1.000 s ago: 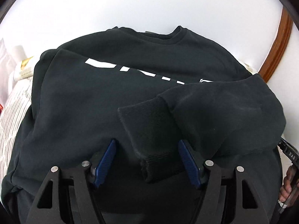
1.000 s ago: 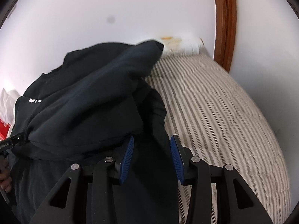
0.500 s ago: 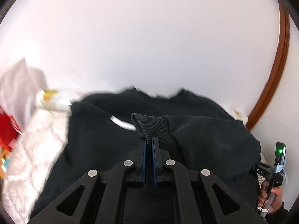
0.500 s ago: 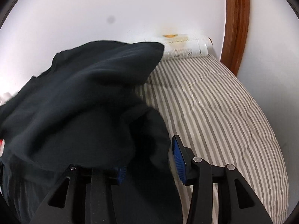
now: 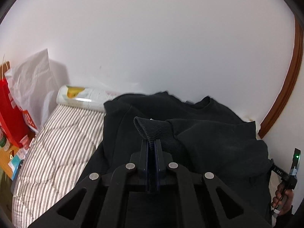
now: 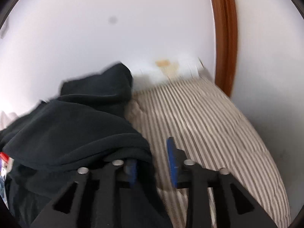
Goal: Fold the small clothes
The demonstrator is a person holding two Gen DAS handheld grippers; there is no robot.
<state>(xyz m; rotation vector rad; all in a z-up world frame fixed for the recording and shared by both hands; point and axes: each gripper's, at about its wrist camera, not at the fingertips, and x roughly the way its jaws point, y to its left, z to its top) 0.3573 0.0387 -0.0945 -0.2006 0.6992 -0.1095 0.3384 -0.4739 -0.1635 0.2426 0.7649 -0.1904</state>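
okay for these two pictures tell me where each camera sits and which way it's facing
Left wrist: on the left gripper, angled down over the black sweatshirt toward the white wall; shut on the ribbed cuff; a hand shows at right.
Right wrist: on the right gripper, over the striped bedding; its jaws have just been closing, sweatshirt fabric between.
Shared: sweatshirt, bedding, wall, wooden frame.

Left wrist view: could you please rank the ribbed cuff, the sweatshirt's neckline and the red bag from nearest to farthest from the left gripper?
1. Ribbed cuff: clamped in the left gripper.
2. Neckline: beyond, up right.
3. Red bag: far left edge.
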